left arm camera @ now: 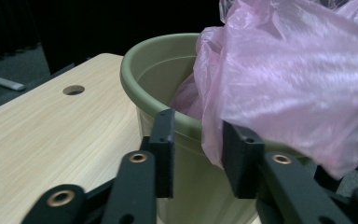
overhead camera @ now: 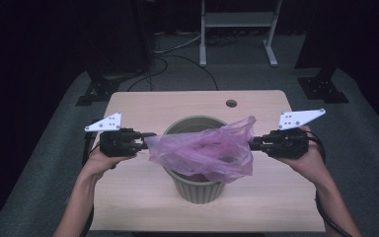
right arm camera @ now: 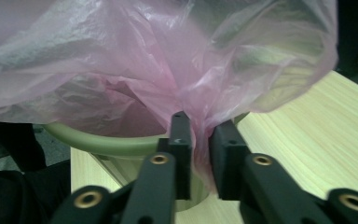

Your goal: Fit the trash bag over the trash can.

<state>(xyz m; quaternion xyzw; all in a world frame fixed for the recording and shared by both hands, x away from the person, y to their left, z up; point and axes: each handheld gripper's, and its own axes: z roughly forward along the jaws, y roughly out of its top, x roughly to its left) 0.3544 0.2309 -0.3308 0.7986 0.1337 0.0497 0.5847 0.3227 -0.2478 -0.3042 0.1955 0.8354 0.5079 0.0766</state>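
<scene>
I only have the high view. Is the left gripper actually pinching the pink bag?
Observer: No. The left gripper view shows the left gripper open; the pink bag hangs in the gap, close by one pad.
Operator: And the right one?
Observer: The right gripper has its jaws apart too, with a bunched fold of film hanging between them.
Operator: Is the bag inside the bin?
Observer: Partly. The left gripper view shows film going down inside the green bin, the rest draped over its rim.
</scene>
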